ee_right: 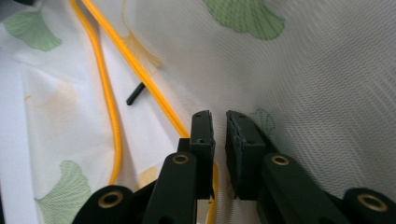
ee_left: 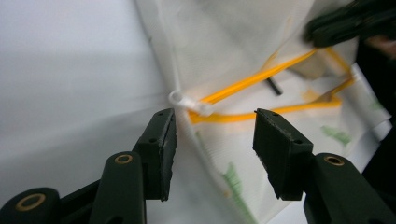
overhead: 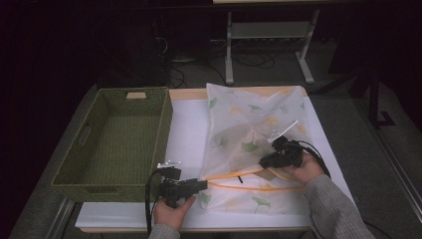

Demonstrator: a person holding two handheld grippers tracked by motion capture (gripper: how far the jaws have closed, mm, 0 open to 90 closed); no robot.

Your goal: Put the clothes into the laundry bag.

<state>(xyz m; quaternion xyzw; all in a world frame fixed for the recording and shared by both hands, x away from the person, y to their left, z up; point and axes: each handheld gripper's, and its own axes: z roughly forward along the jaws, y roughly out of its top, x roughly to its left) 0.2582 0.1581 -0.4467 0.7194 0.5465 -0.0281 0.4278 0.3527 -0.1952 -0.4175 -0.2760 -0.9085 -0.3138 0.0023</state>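
Observation:
A white mesh bag (overhead: pixel 254 124) printed with green and yellow leaves lies flat on the table, its orange zipper (overhead: pixel 249 186) parted near the front. My left gripper (overhead: pixel 204 185) lies at the bag's left front corner. It is open (ee_left: pixel 212 126), and the white zipper pull (ee_left: pixel 187 101) sits just beyond its tips, untouched. My right gripper (overhead: pixel 262 162) rests on the bag at the zipper's right end. Its jaws (ee_right: pixel 218 122) stand a narrow slit apart over the mesh beside the orange zipper (ee_right: pixel 135 70). A small black piece (ee_right: pixel 135 93) shows inside the bag.
A green woven basket (overhead: pixel 164 124) stands empty to the left of the bag, close to my left gripper. White table cover (overhead: pixel 186 129) lies bare between basket and bag. Beyond the table's far edge are the floor, cables and a white metal frame (overhead: pixel 230 55).

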